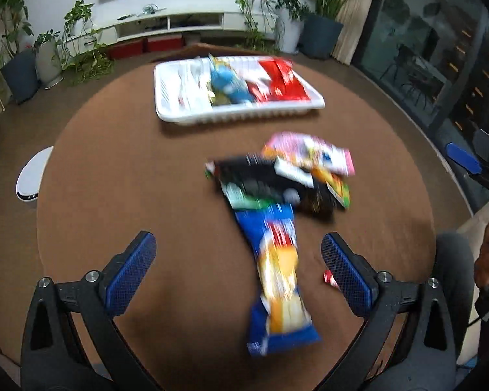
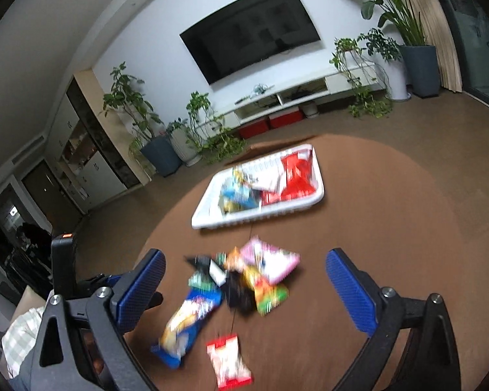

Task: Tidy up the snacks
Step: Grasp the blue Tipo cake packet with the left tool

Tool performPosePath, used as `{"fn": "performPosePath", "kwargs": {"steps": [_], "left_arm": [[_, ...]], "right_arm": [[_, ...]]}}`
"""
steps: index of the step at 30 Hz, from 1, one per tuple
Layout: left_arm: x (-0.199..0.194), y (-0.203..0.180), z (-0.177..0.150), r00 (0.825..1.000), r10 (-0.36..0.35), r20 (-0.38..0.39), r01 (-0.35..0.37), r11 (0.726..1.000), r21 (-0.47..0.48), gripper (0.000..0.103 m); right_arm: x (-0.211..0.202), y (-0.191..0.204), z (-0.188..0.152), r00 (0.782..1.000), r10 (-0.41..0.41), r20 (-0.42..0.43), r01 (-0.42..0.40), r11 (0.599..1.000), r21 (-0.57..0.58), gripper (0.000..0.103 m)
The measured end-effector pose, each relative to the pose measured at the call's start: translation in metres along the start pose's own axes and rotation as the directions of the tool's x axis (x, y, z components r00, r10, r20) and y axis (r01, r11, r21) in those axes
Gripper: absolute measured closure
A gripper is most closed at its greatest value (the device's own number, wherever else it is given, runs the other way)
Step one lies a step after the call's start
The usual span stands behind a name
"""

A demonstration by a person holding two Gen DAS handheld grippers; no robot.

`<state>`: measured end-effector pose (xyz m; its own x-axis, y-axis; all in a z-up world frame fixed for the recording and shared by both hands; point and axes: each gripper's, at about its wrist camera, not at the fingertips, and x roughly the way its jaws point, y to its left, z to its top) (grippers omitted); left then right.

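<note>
A white tray (image 1: 238, 115) (image 2: 254, 220) sits at the far side of the round brown table (image 1: 114, 163). It holds red packets (image 1: 283, 81) and a blue packet (image 1: 228, 84). Nearer lies a loose pile: a pink packet (image 1: 309, 151) (image 2: 270, 260), a black packet (image 1: 260, 182) and a long blue-and-yellow packet (image 1: 280, 280) (image 2: 187, 322). A small red-and-white packet (image 2: 229, 361) lies apart at the front. My left gripper (image 1: 238, 241) is open above the blue-and-yellow packet, holding nothing. My right gripper (image 2: 246, 255) is open over the pile, also holding nothing.
A white rounded stool (image 1: 32, 176) stands off the table's left edge. Potted plants (image 2: 137, 110), a white TV console (image 2: 293, 97) and a wall screen (image 2: 251, 29) line the far wall. A person's grey-clad leg (image 1: 453, 260) is at the table's right edge.
</note>
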<state>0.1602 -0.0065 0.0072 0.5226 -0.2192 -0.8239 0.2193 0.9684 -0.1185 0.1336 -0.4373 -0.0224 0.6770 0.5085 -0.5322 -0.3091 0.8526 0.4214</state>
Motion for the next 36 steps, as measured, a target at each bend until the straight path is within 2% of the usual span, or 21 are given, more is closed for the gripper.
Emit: {"fn": "performPosePath", "kwargs": {"steps": [4,10,19,21,24,26,28,33,35,36], "left_arm": [[0.008,-0.016,-0.014,0.999,0.016,-0.033,-0.015,0.999,0.038,0.000],[0.032,-0.034,-0.009,0.994,0.045,-0.097,-0.034,0.994,0.106,0.000],[0.050,-0.034,-0.008,0.988,0.067,-0.138,-0.050,0.992,0.119,0.003],[0.053,-0.034,-0.007,0.987,0.066,-0.147,-0.048,0.991,0.123,0.008],[0.058,-0.033,-0.007,0.984,0.059,-0.170,-0.038,0.991,0.129,0.024],[0.063,-0.033,-0.007,0.981,0.056,-0.186,-0.031,0.990,0.134,0.038],[0.067,-0.033,-0.009,0.978,0.047,-0.205,-0.019,0.990,0.139,0.046],[0.068,-0.032,-0.006,0.978,0.031,-0.206,0.000,0.989,0.150,0.052],[0.068,-0.034,-0.006,0.978,0.026,-0.207,0.007,0.988,0.157,0.066],[0.069,-0.034,-0.004,0.978,0.027,-0.208,0.007,0.986,0.164,0.070]], "right_arm": [[-0.008,0.012,-0.033,0.998,-0.039,-0.044,0.036,0.998,-0.049,0.002],[-0.005,0.016,-0.074,0.989,-0.045,-0.138,0.037,0.998,-0.059,0.003],[0.002,0.022,-0.086,0.983,-0.071,-0.172,0.054,0.993,-0.101,0.005],[0.004,0.022,-0.089,0.981,-0.076,-0.180,0.057,0.993,-0.105,0.005],[0.006,0.024,-0.089,0.979,-0.082,-0.187,0.061,0.991,-0.118,0.006],[0.006,0.025,-0.090,0.978,-0.088,-0.190,0.064,0.990,-0.127,0.006],[0.007,0.025,-0.090,0.977,-0.089,-0.194,0.066,0.990,-0.126,0.006],[0.011,0.025,-0.091,0.973,-0.102,-0.209,0.076,0.989,-0.130,0.007],[0.013,0.026,-0.092,0.971,-0.103,-0.215,0.076,0.988,-0.133,0.007],[0.015,0.027,-0.093,0.970,-0.104,-0.220,0.075,0.988,-0.138,0.007]]}}
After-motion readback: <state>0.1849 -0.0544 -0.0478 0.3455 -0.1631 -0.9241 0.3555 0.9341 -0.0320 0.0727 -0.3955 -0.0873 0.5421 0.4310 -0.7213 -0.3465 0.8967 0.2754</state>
